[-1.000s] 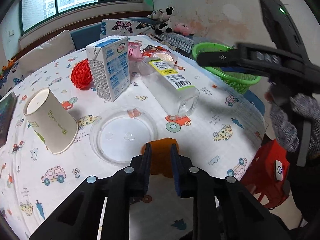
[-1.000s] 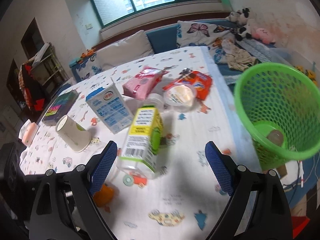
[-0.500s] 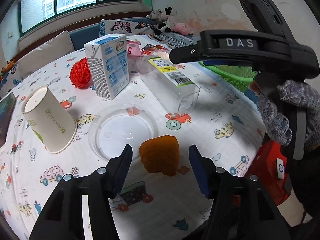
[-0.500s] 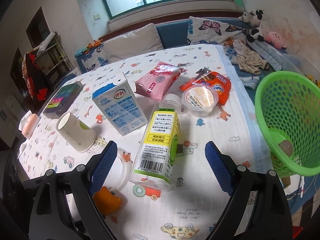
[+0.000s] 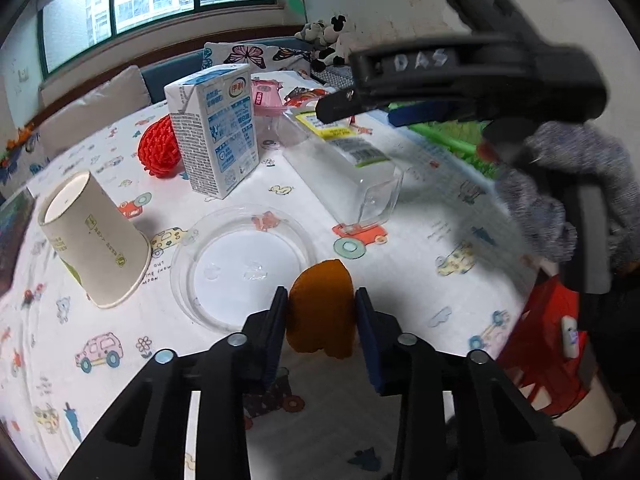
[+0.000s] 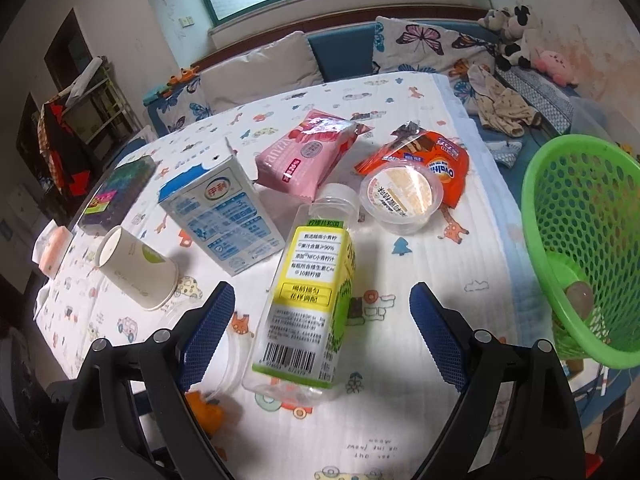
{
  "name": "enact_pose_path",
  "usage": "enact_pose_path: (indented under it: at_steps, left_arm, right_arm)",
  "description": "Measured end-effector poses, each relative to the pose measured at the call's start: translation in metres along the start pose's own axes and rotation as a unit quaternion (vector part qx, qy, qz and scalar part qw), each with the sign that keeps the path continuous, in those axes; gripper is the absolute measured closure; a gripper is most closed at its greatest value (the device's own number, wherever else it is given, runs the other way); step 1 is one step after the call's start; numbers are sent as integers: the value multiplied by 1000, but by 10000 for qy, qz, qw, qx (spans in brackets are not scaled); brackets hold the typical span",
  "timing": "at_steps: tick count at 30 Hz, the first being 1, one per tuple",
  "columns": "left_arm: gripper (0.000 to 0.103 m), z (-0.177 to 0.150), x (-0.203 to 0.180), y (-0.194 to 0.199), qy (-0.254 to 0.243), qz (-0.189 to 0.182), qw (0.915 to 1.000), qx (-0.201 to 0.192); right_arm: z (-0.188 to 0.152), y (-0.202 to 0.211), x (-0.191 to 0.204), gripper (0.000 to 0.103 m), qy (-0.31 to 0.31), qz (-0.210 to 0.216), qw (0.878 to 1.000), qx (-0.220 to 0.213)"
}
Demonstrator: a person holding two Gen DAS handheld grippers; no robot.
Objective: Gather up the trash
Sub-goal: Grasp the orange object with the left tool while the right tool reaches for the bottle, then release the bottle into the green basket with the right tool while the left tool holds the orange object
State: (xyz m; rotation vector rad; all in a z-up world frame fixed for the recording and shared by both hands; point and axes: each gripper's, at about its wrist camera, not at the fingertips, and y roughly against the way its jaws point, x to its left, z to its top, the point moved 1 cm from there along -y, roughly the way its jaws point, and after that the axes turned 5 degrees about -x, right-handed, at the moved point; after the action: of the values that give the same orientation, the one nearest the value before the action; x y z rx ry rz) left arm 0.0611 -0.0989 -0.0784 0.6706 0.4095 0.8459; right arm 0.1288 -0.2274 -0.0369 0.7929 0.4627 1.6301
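Observation:
A small orange scrap sits at the table's near edge. My left gripper is shut on it, both pads pressing its sides. A clear juice bottle with a yellow-green label lies on its side, also in the left wrist view. My right gripper hovers above it with the jaws wide and just closing; the bottle lies between them in that view, untouched. A green mesh basket stands off the table's right edge.
A milk carton, a tipped paper cup, a clear plastic lid and a red mesh ball lie nearby. Further back are a pink packet, an orange wrapper and a pudding cup.
The left gripper let the orange scrap down, opened around it, then shut on it again. The right gripper moved away from the basket until the bottle lay between its jaws.

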Motion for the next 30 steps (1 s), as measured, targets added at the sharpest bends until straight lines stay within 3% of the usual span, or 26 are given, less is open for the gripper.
enact_pose_path:
  at_steps: [9,18,21,30]
  left_arm:
    - [72,8,15,29,327,-105,9989,-310]
    - [72,12,28,32,495,-140,9980,-373]
    - [72,12,30,30,518,-140,9979,-366]
    - [72,20,31,27,485,-197,9979,-391]
  right_arm:
    - [16,-33,3,26,65,-50,9993,370]
    - [36,-79,4,35,17,-217,9953,947]
    - [37,-92,-1,45,-92,-206,9930,1158]
    - [39,-57,-6,50,-122,-30,9956,928]
